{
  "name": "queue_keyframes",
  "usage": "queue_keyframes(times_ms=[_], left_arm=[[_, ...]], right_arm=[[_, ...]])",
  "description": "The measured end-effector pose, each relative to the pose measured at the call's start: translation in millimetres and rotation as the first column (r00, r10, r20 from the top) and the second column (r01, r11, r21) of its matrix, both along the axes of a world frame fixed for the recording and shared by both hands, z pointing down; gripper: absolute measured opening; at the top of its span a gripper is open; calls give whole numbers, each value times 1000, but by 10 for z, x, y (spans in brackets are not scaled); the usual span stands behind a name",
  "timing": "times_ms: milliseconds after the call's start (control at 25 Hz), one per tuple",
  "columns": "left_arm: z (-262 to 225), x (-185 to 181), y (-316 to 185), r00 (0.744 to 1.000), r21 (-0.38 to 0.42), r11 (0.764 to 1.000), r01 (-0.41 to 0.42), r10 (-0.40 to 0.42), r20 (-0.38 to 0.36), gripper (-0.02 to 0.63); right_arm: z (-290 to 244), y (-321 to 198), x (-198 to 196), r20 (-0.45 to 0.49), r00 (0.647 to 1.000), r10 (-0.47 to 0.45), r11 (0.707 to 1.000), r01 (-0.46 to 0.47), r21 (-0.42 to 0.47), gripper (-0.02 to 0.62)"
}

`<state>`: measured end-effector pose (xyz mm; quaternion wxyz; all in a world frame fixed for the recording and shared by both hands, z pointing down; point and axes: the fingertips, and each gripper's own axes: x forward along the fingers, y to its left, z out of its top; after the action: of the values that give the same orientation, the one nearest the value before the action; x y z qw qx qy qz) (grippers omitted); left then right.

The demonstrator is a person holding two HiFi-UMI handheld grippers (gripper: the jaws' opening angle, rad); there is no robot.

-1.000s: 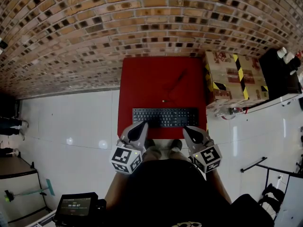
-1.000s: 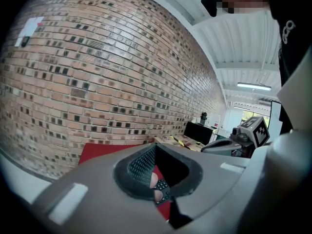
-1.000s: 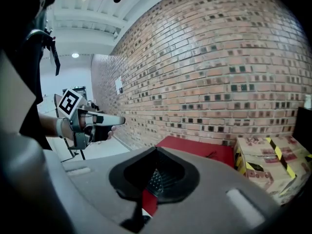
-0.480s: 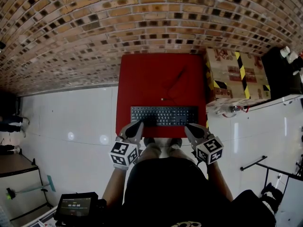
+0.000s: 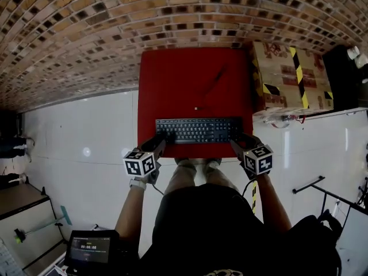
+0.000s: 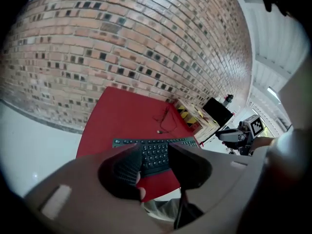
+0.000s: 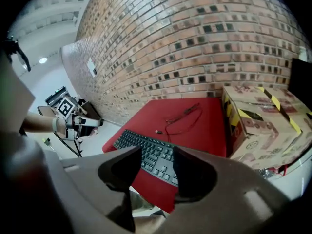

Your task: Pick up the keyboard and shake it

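Our left gripper [image 5: 160,140] hangs open and empty at the left end of the keyboard [image 5: 198,130], which lies flat along the table's [image 5: 195,79] near edge. Our right gripper [image 5: 237,141] gapes empty at its right end. Gripping, lifting and shaking are all left to do.

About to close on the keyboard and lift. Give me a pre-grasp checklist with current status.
1. Left gripper jaws apart, nothing between them: ok.
2. Right gripper jaws apart, nothing between them: ok.
3. Keyboard lying flat on the red table, near its front edge: ok.
4. Jaws around the keyboard's ends: not ok; it lies beyond both pairs.
5. Cable behind the keyboard free of snags: cannot tell.
6. Cardboard box clear of the right side for shaking: cannot tell.
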<state>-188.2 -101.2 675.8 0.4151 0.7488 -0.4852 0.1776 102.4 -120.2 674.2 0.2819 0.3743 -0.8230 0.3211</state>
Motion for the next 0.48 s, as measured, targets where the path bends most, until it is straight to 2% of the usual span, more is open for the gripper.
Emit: queue_keyframes(times_ms=[200,480], left_arm=[[673,-163,22,1000,-183,983,-13,10,-19,251],[1158,-286,-124,999,-306,951,-33,35,2,286]], right_arm=[[632,-61,294,-121,992,21,988,-39,-148,258],[1234,-184,449,-177,983,38,944,-93,-316,323]])
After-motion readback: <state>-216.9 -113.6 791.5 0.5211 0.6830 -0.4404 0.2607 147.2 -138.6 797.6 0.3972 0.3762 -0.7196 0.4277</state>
